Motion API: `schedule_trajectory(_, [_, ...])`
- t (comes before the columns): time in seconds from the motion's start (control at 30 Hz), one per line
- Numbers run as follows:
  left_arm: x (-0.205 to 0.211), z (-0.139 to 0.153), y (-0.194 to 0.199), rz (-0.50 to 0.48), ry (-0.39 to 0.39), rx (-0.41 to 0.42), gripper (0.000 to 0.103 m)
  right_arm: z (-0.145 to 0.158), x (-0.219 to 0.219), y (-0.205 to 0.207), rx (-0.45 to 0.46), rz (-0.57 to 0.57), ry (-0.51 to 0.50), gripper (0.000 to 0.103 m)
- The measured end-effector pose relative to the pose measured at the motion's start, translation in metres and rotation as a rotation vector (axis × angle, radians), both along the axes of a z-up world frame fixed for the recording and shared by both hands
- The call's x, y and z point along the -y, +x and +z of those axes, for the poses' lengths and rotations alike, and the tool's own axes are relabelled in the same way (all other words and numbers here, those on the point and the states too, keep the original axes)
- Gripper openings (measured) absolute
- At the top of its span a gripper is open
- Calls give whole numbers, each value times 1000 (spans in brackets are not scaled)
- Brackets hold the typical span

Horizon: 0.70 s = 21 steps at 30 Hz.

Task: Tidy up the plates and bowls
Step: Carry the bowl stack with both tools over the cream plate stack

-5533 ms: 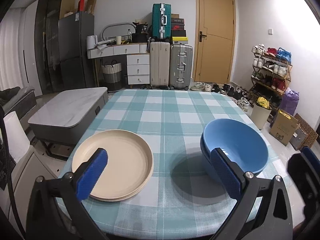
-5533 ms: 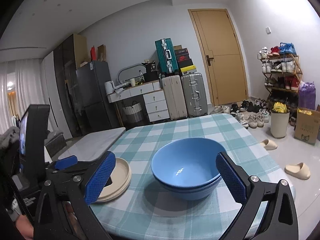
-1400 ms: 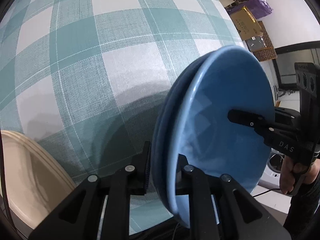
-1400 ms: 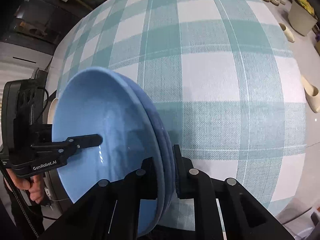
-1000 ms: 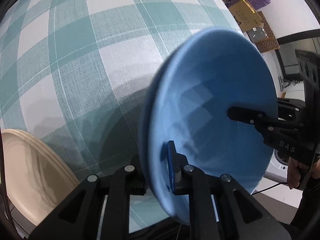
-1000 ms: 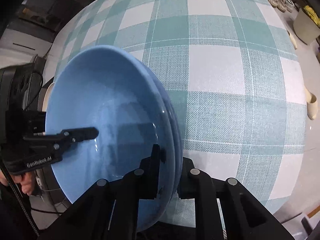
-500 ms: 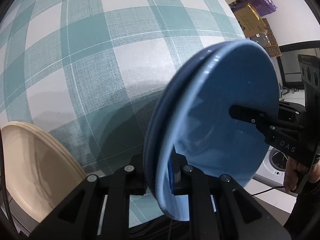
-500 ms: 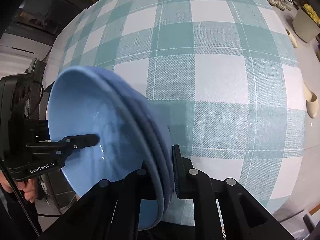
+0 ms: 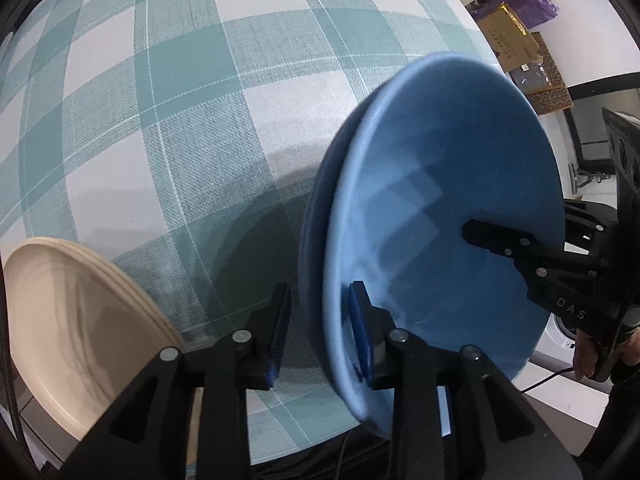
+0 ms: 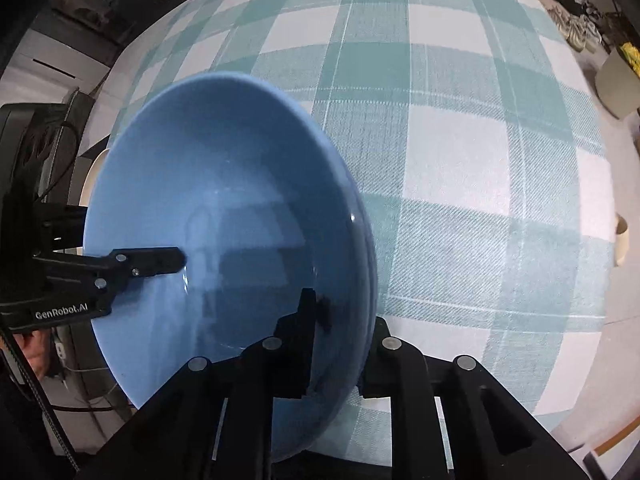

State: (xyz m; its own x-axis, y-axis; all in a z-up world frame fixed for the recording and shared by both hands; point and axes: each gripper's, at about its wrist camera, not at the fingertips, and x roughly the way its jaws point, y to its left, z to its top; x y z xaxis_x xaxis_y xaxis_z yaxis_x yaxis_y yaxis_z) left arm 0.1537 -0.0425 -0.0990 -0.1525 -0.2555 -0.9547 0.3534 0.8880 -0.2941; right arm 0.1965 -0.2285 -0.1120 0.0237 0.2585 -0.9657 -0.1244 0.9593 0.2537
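Two nested blue bowls (image 9: 440, 208) fill both views; they also show in the right wrist view (image 10: 224, 216). My left gripper (image 9: 316, 328) is shut on the near rim of the bowls, one finger inside, one outside. My right gripper (image 10: 340, 320) is shut on the opposite rim the same way. Each gripper shows in the other's view, reaching into the bowl. The stacked beige plates (image 9: 72, 320) lie left of my left gripper, and a sliver of them (image 10: 94, 176) shows behind the bowls in the right wrist view.
The table wears a teal and white checked cloth (image 9: 180, 80), also in the right wrist view (image 10: 460, 140). Cardboard boxes (image 9: 516, 40) stand on the floor beyond the table's right edge. A bin (image 10: 616, 76) and a slipper (image 10: 622, 240) lie on the floor.
Both grippers closed in from wide open onto opposite rims of the bowls. Over the last second the bowls rocked between the grippers, and the top bowl's rim now stands slightly apart from the lower one.
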Motion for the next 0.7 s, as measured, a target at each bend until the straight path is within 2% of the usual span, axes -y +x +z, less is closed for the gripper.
schedule_trajectory(0.07, [0, -1, -1, 2, -6, -8, 29, -3, -2, 0, 6, -5, -3, 17])
schedule_trajectory(0.2, [6, -3, -3, -7, -13, -37, 15, -5, -4, 0, -22, -40, 15, 16])
schedule_trajectory(0.27, [9, -3, -4, -11, 8, -48, 15, -6, -3, 1, -56, -73, 27, 15])
schedule_trajectory(0.4, [7, -6, -1, 13, 0, -98, 15, -6, -4, 6, -88, -90, 17, 14])
schedule_trajectory(0.7, [-2, 2, 7, 37, -8, -109, 14, 4, -16, 16, -86, -72, 6, 14])
